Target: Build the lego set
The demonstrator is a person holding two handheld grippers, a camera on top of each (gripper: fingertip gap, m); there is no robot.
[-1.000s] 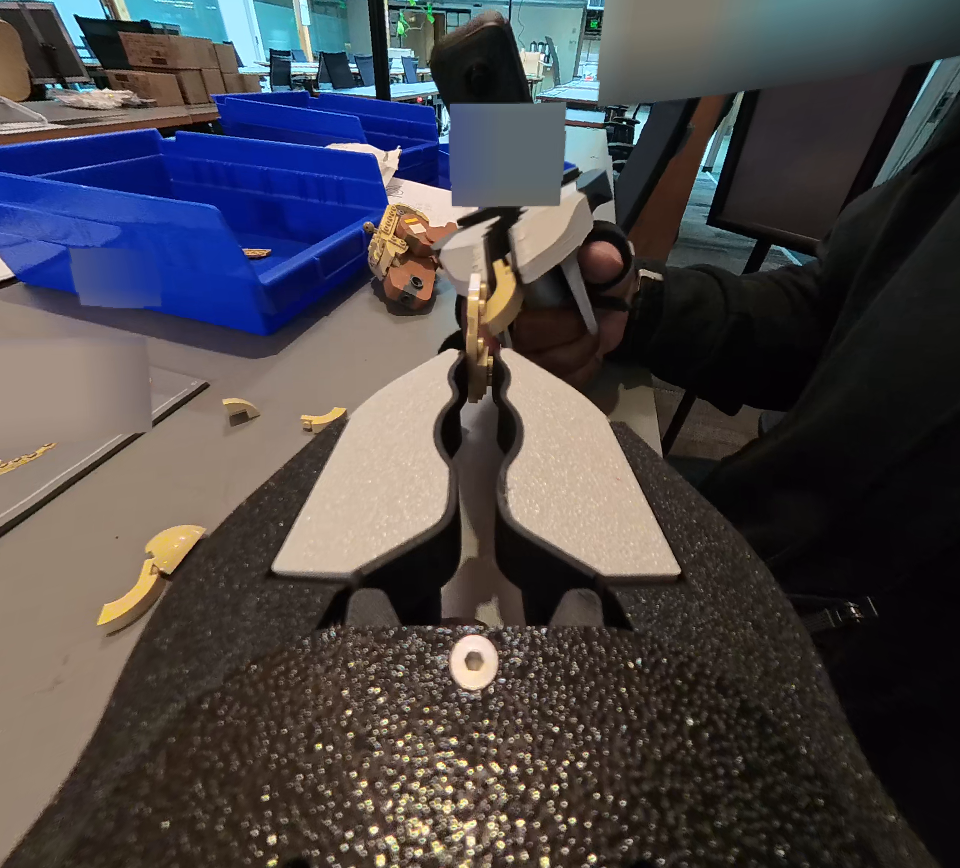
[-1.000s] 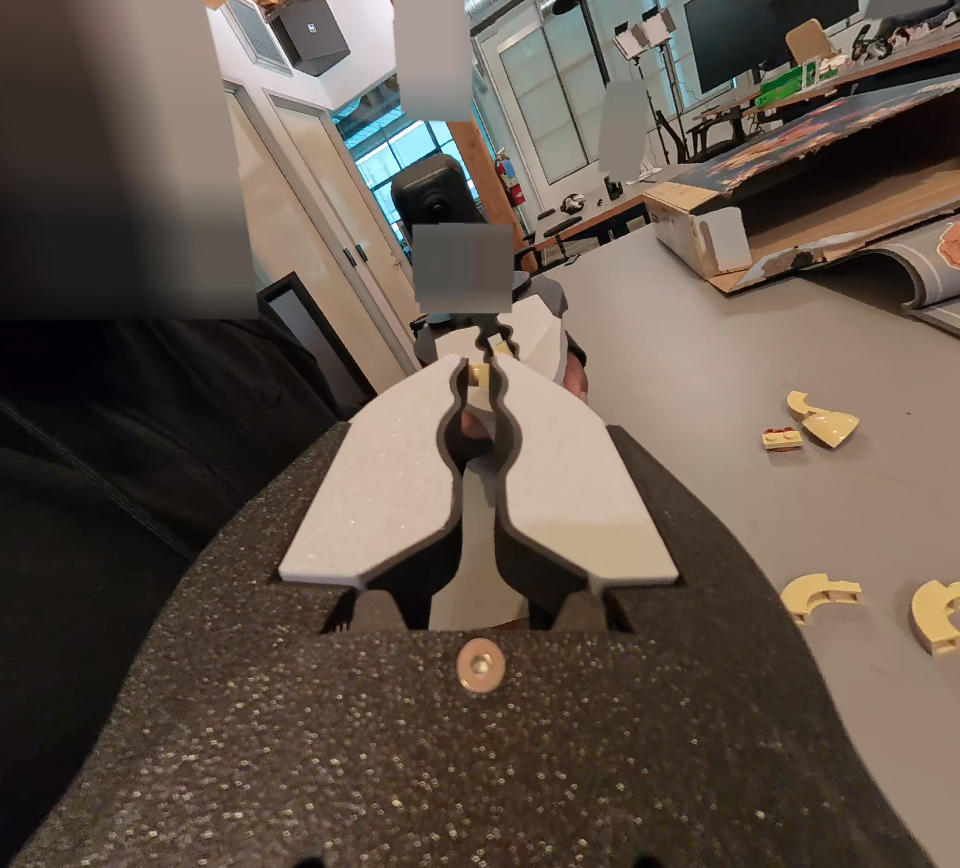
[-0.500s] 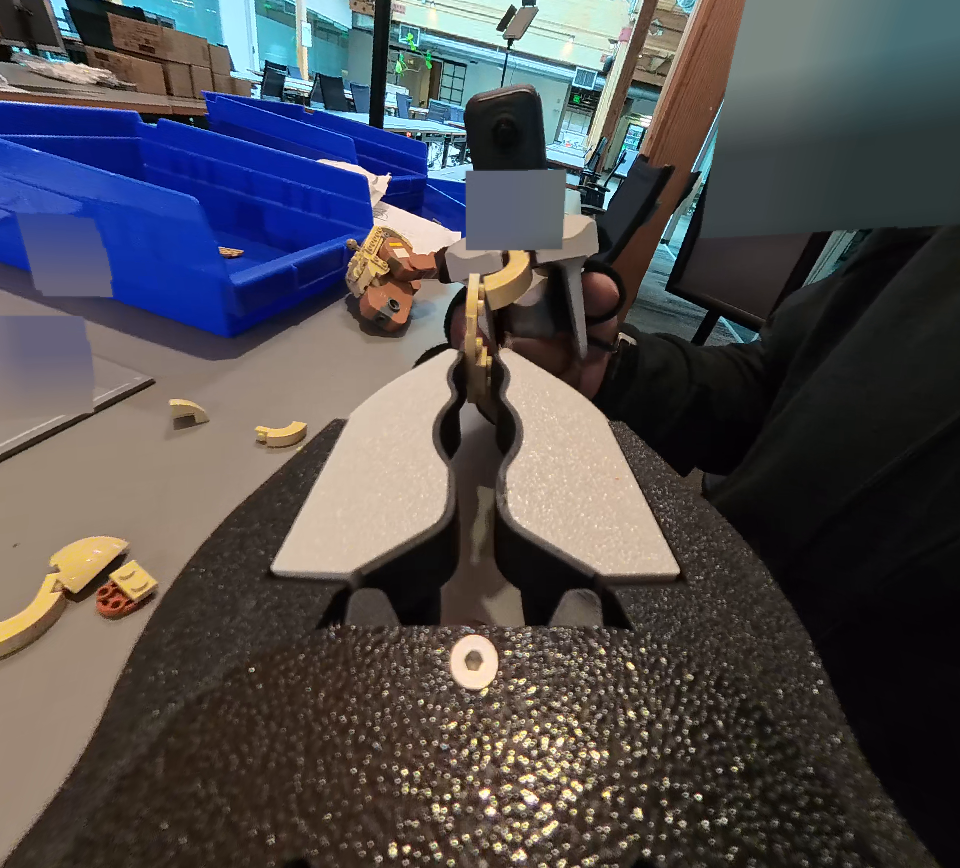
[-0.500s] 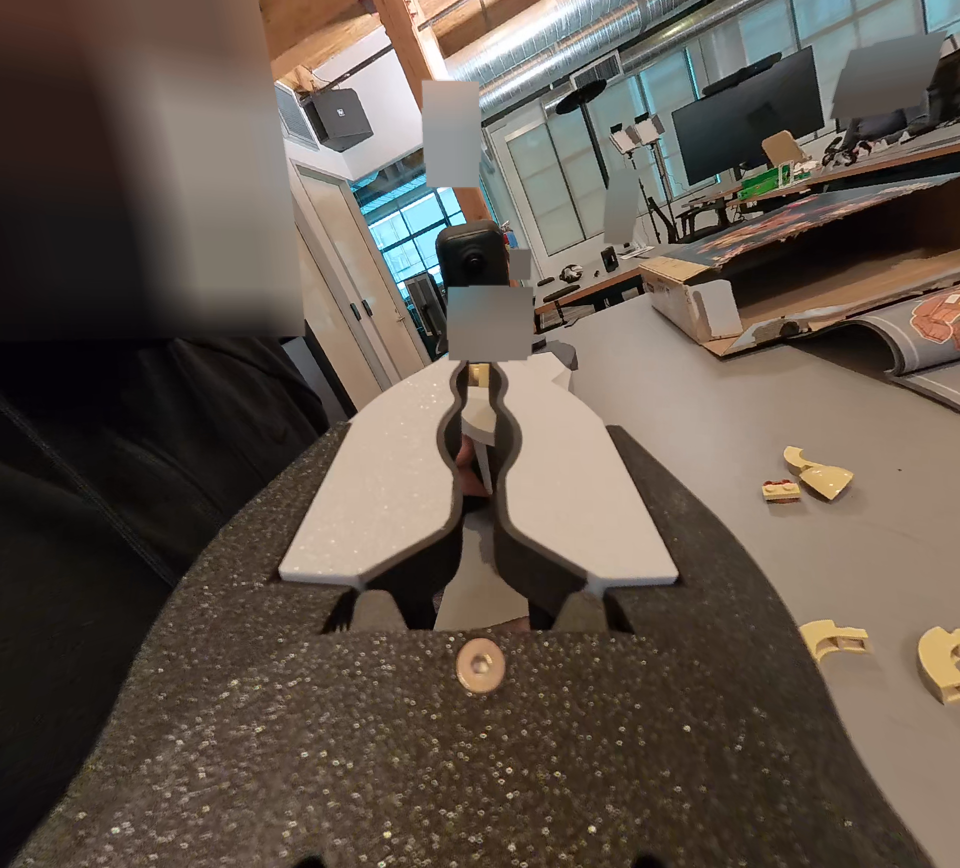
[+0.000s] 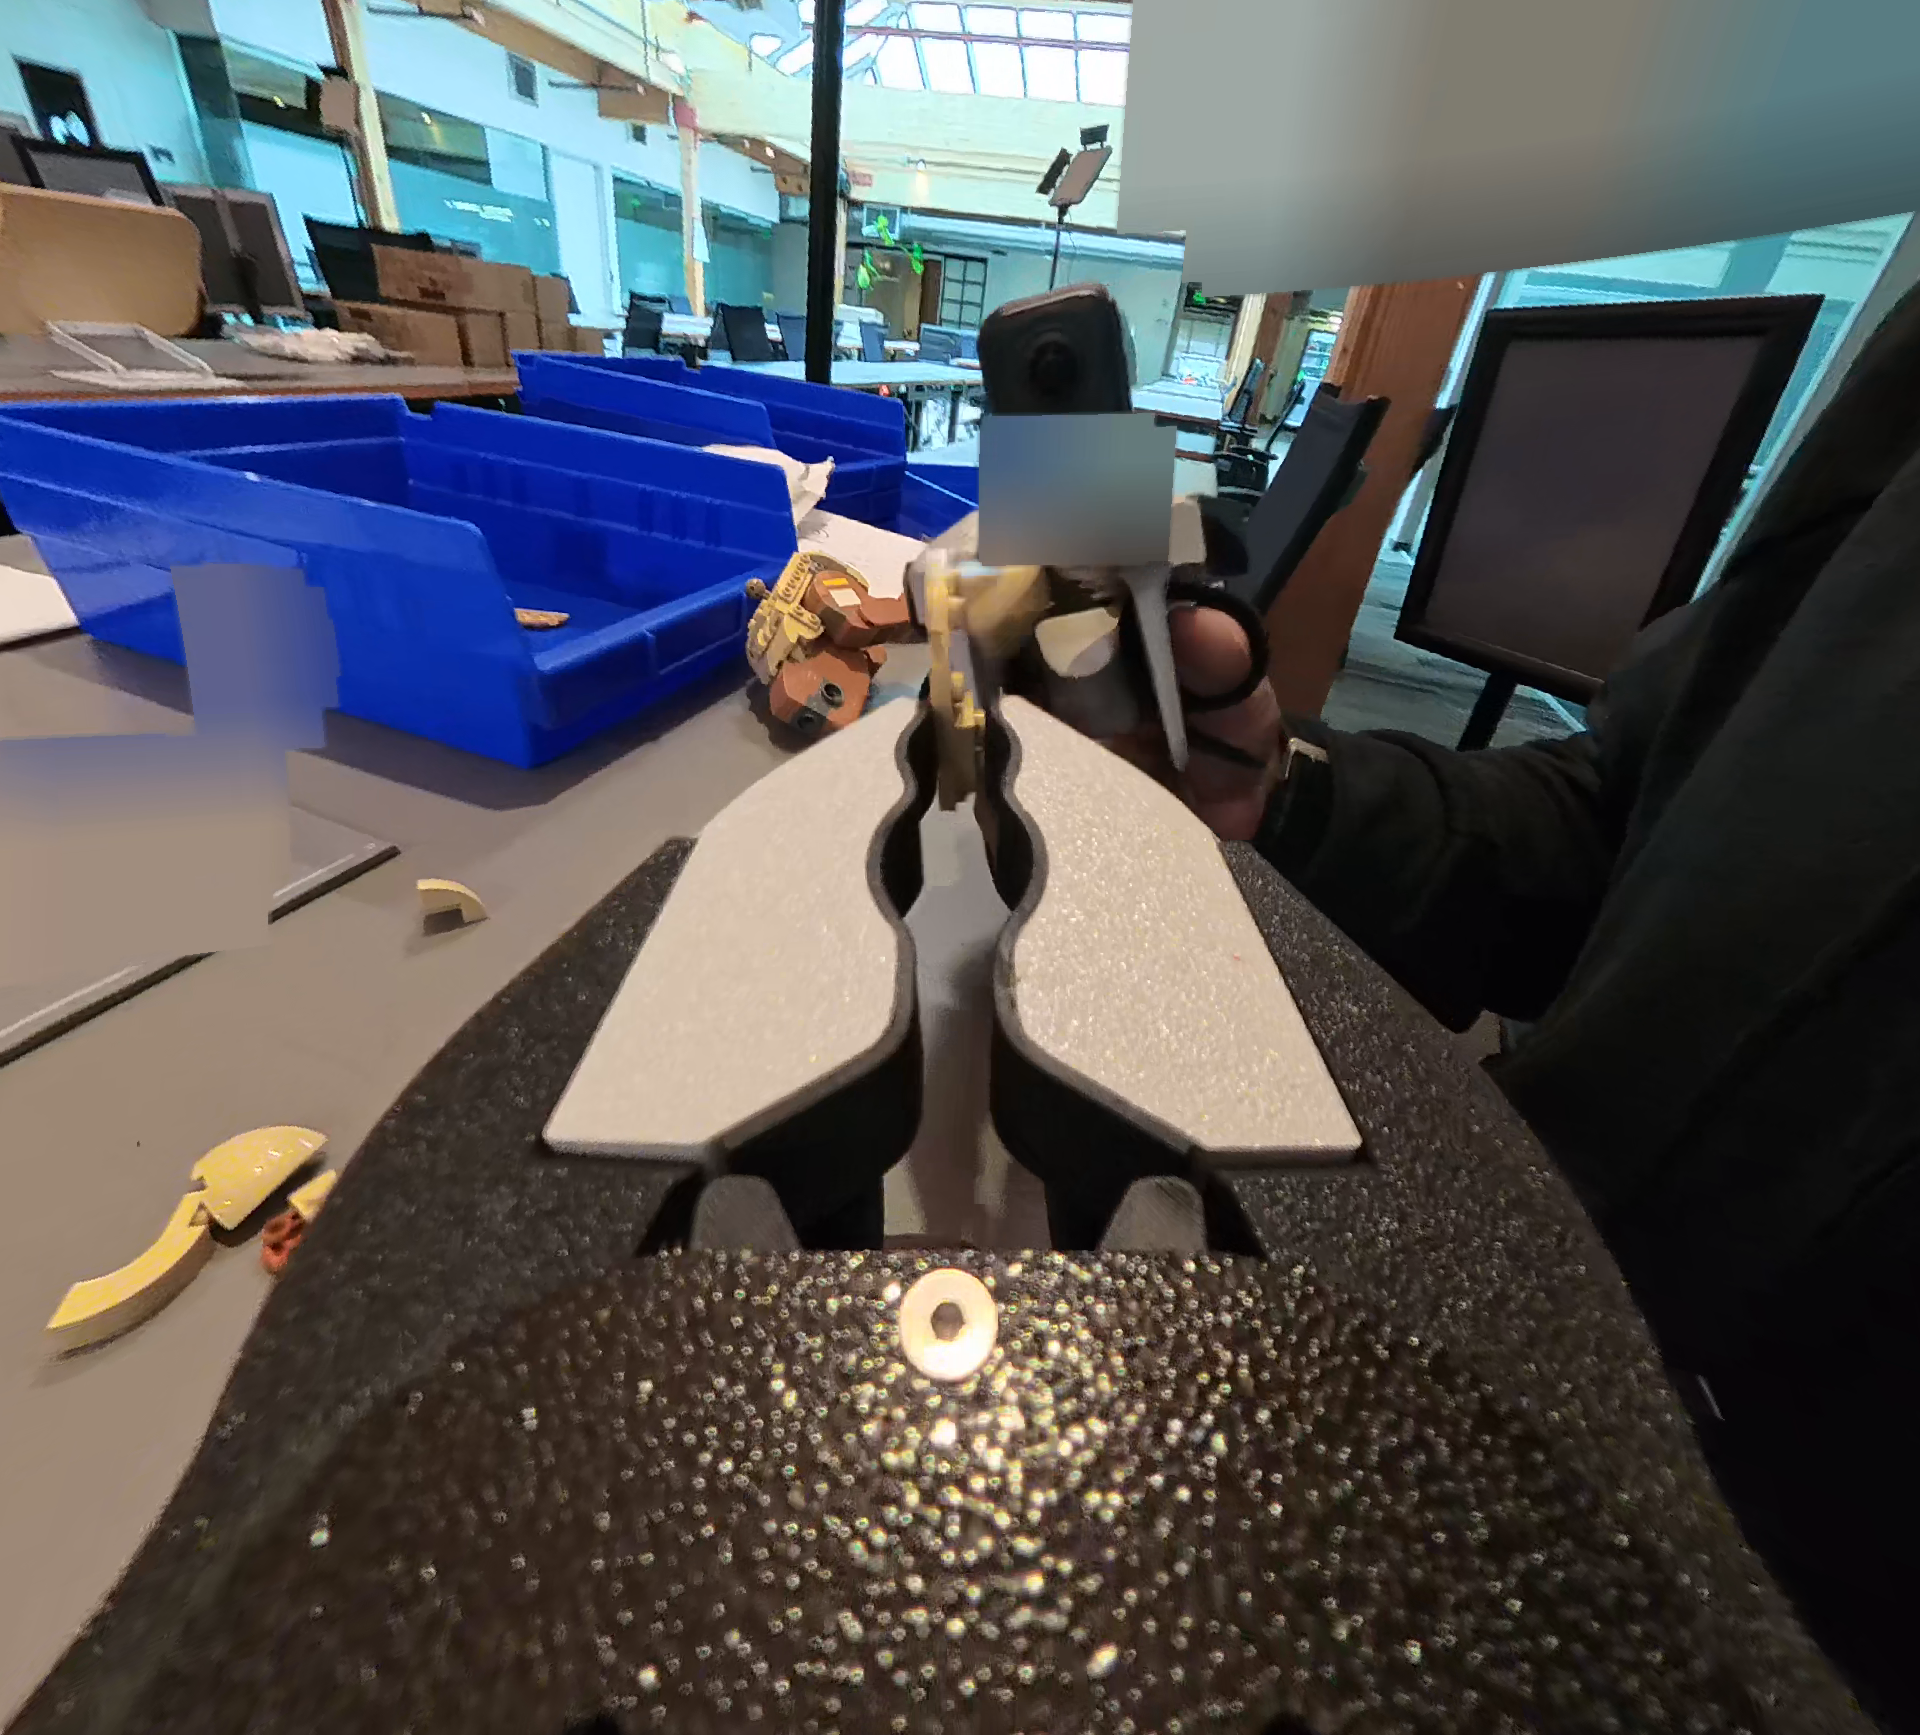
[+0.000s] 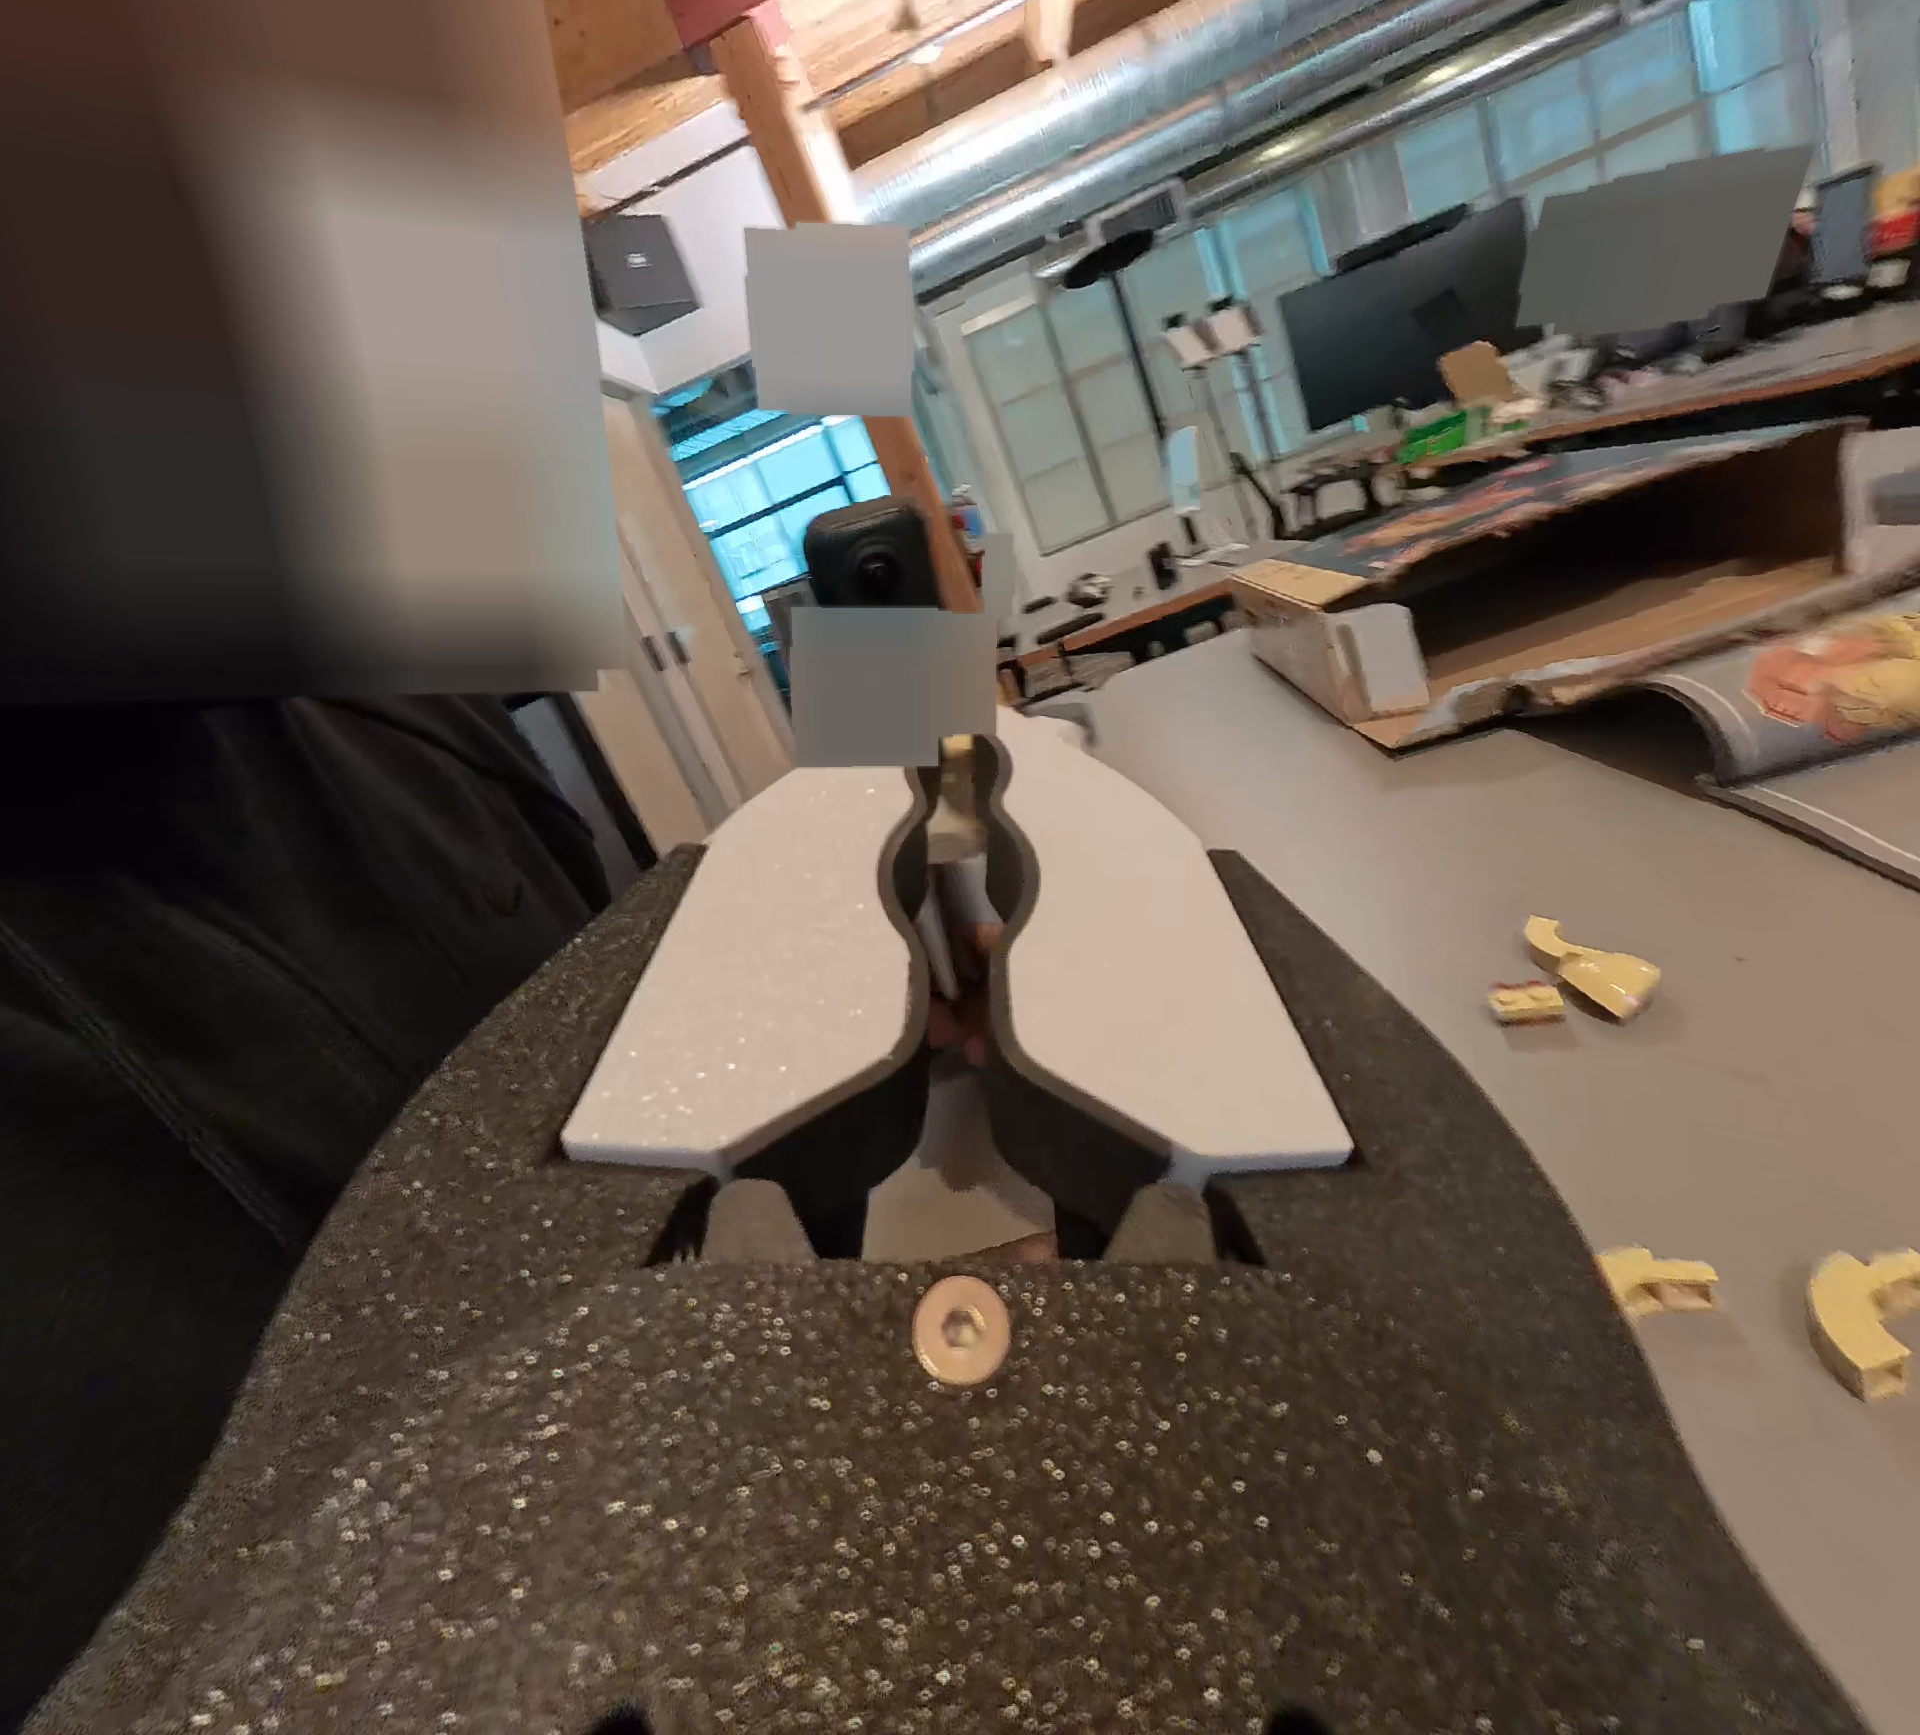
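The blue bins (image 5: 436, 563) sit well off to the left of the left gripper's (image 5: 951, 750) jaws, on the grey table (image 5: 260, 1041); a brown and tan brick model (image 5: 816, 646) lies just beyond and left of them. Those jaws are clenched on a thin tan brick assembly (image 5: 954, 729), held upright, edge-on. Straight ahead of them, the right gripper (image 6: 958, 781) pinches a tan curved piece (image 5: 1003, 610) that meets the assembly's top. The two grippers stand nose to nose above the table. Loose tan pieces (image 6: 1590, 979) lie right of the right jaws. To my eye, the thin assembly could twist or snap apart if either side pushes crooked, and the small piece could slip out.
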